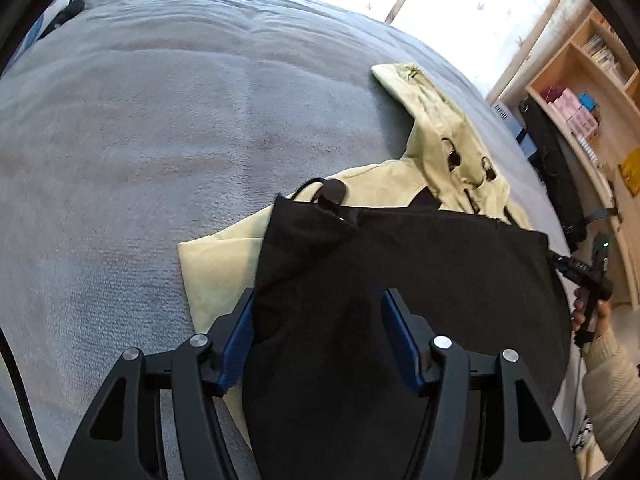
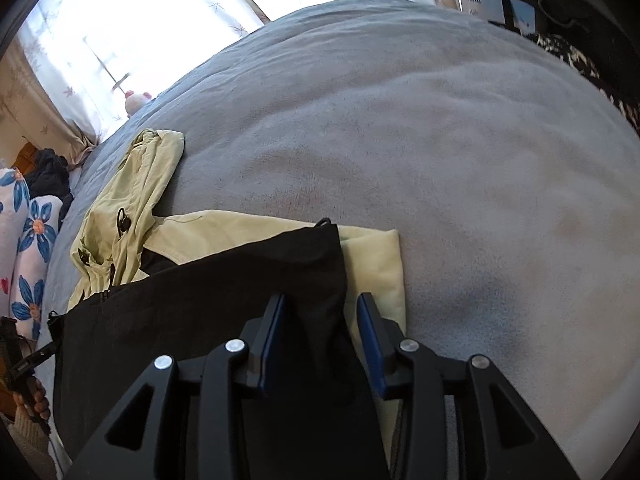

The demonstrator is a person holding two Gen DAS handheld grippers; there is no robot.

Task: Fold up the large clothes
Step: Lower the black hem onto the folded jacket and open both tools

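A pale green hooded jacket lies on a grey blanket. Its black part is folded over the green body. In the left wrist view my left gripper stands open over the black fabric, which fills the gap between the blue pads. In the right wrist view my right gripper is open too. Black fabric lies between its pads, and a strip of green shows beside the right pad. Each gripper, held in a hand, also shows at the edge of the other view.
The hood points toward a bright curtained window. Wooden shelves with boxes stand past the bed's edge. Flowered pillows, dark clothes and a small plush toy sit at the bed's far side. Wide bare blanket surrounds the jacket.
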